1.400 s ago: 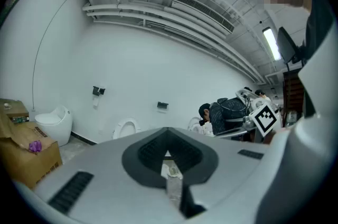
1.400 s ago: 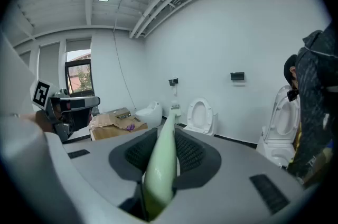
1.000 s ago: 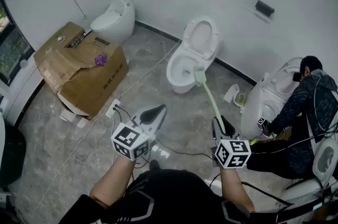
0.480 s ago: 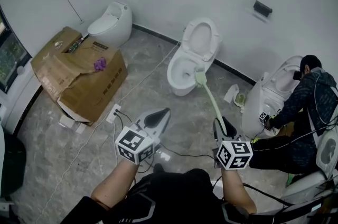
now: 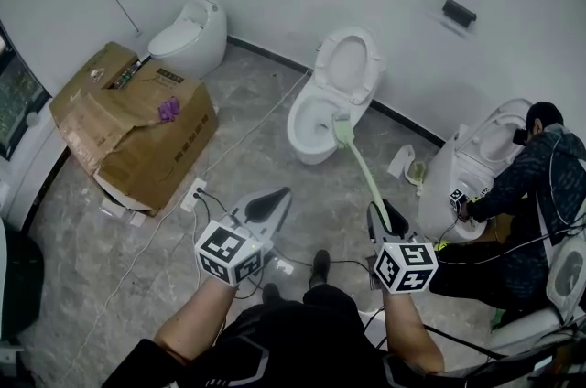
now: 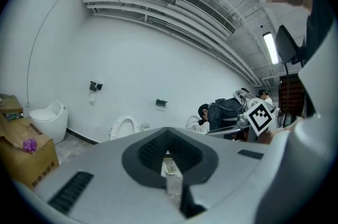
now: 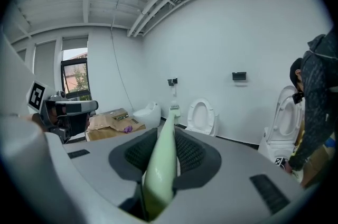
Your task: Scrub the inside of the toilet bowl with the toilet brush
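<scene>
Two grippers are held out low in front of the person, both on the near side of the open toilet (image 5: 316, 116) that stands against the white wall. The right gripper (image 5: 383, 214) has its jaws clamped on the handle of the pale green toilet brush (image 5: 362, 167). In the right gripper view the handle runs straight out from between the dark ribbed pads (image 7: 193, 153) and fills the gap between them. From the jaws the brush slants up and away toward the toilet. In the head view its bristle head lies over the near right part of the bowl's rim. Whether it touches the porcelain cannot be told. The raised lid (image 5: 348, 61) stands just behind the bowl.

The left gripper (image 5: 273, 196) hovers to the left of the brush handle, well short of the toilet. Its jaws are drawn together with nothing between them.

Left of the toilet sits a torn cardboard box (image 5: 137, 125), with a rounded white toilet (image 5: 188, 34) behind it. To the right of the open toilet, a person in dark clothes (image 5: 531, 185) crouches at another toilet (image 5: 467, 167).
</scene>
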Motion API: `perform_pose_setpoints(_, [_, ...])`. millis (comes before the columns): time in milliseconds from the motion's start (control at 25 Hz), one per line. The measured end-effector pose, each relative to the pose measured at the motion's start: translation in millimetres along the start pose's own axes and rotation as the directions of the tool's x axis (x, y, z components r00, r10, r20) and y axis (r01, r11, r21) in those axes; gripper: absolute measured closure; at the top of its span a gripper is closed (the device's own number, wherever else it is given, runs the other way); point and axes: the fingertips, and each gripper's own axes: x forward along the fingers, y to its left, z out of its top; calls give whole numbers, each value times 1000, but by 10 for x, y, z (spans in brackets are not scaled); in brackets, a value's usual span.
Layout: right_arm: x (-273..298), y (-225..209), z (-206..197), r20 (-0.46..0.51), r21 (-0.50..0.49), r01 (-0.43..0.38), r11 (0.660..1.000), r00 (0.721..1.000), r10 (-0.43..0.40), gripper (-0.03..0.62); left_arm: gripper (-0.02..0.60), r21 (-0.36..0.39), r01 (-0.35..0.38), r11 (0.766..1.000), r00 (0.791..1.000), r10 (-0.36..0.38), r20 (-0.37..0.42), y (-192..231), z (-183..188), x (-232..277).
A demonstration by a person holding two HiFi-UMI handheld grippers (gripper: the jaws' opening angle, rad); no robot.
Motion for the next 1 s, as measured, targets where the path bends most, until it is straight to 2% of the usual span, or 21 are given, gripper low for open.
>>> perform_pose_setpoints(440, [530,-694,311,11,-2,-57,998,998,57,484,573,13,-67,998,998,67,-13,139,216,829])
perform_pose_setpoints(760, [890,-1331,369,-4,7,-103,995,995,103,485,573,21,-102,995,994,103,-31,147,247,1586])
perform_pose_setpoints(1000, [1100,-1594,458,-8,3,-144,990,990,144,485,572,16,-150,989,988,150,-39,199,286,1864])
